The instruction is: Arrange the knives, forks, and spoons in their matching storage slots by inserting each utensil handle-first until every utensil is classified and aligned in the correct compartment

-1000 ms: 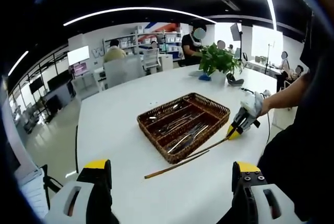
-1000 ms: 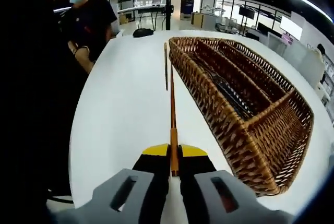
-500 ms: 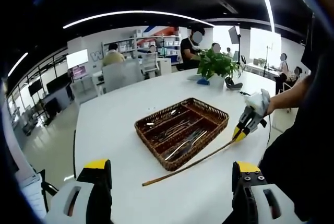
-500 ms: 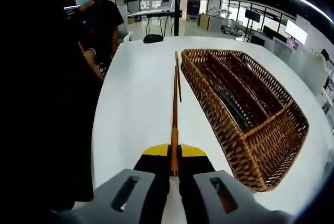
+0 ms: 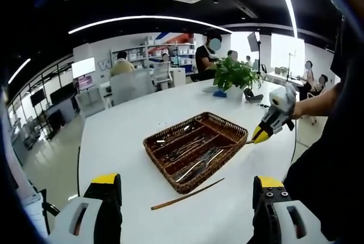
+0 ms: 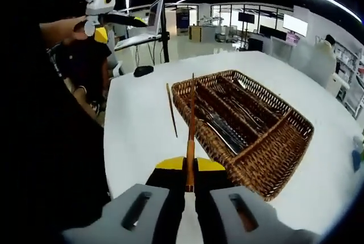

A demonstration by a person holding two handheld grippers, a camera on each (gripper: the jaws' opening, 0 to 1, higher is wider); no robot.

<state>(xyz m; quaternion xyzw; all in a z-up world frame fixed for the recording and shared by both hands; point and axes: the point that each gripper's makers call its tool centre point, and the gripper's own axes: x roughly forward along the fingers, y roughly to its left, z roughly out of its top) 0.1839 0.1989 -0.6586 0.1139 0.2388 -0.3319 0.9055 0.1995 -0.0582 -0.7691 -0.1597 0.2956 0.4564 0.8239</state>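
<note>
— Now that one chopstick is up off the tabletop (image 5: pixel 131 119), where does that leave us?

— I've lifted it in my right gripper (image 6: pixel 189 171), jaws clenched on its near end. A second ago it lay flat beside its twin, alongside the basket; now it reaches out over the near rim of the wicker basket (image 6: pixel 273 158). In the left gripper view you can see the held chopstick (image 6: pixel 191 124) raised, its far end above the basket's edge.

— And the other one?

— The second chopstick (image 5: pixel 187 193) has stayed on the tabletop, just beside the basket, apart from it.

— What of your left gripper?

— My left gripper (image 5: pixel 185 198) hangs above the tabletop, jaws spread wide, grasping nothing.

— The cutlery itself?

— The metal utensils (image 5: pixel 190 150) already lie in the basket's long compartments. I can't tell knives from forks from spoons at this size.

— So what does the lift mean?

— I judge the sorting mostly done, and this stick is headed for a slot. Which compartment suits it I can't say. The far tip needs to clear the rim before I lower it.
</note>
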